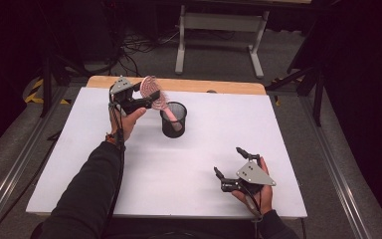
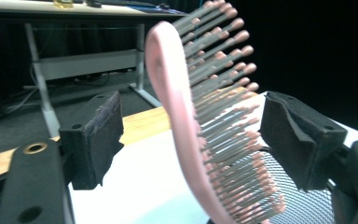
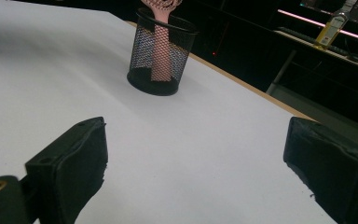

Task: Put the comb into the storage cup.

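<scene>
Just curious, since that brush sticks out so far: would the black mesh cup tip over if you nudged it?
Probably, fairly easily. The mesh cup looks thin and light, and the pink hairbrush leans out past its rim, so the load sits high. Its flat base on the white table might let it slide instead.

Grey table frame [image 1: 222,22] beyond.

No text, label, brand, number or sign can be read in any of the views. The bottle [image 3: 332,23] on the far desk in the right gripper view carries a label, but it is too small and blurred to make out. The yellow-and-black striped tape [image 1: 36,89] on the floor in the high view bears no writing.
</scene>
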Demonstrator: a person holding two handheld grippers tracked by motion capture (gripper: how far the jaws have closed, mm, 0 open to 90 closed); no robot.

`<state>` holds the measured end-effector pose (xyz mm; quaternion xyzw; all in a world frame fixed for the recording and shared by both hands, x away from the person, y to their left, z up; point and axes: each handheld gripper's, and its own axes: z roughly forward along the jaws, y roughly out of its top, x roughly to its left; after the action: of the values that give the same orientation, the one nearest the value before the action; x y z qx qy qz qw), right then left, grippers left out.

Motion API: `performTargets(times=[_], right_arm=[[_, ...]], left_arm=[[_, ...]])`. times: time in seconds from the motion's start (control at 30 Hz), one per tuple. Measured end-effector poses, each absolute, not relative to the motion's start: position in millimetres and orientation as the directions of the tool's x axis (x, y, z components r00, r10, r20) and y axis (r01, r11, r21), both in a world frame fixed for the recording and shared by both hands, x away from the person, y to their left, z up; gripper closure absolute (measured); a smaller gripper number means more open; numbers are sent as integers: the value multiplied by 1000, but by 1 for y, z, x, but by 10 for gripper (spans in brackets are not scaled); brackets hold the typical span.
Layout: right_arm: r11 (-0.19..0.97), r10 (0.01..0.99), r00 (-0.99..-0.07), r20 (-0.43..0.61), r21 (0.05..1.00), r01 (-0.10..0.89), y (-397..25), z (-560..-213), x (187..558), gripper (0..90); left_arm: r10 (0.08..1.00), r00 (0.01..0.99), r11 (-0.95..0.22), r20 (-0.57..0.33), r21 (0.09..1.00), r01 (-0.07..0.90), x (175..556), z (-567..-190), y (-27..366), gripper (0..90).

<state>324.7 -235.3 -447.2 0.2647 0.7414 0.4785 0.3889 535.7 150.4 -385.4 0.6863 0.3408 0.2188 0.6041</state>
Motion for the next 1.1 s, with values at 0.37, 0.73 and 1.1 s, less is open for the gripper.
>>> performTargets(times=[0.37, 0.73, 1.1], right_arm=[[397, 768, -552, -325, 918, 13, -236, -446, 324, 72], [401, 763, -559, -325, 916, 14, -232, -447, 323, 69], [407, 761, -557, -333, 913, 11, -231, -446, 323, 69]], left_arm=[[737, 676, -140, 19, 982, 126, 525, -370, 163, 96], [729, 681, -169, 62, 981, 91, 515, -361, 171, 88], [726, 680, -207, 106, 976, 69, 502, -350, 173, 86]])
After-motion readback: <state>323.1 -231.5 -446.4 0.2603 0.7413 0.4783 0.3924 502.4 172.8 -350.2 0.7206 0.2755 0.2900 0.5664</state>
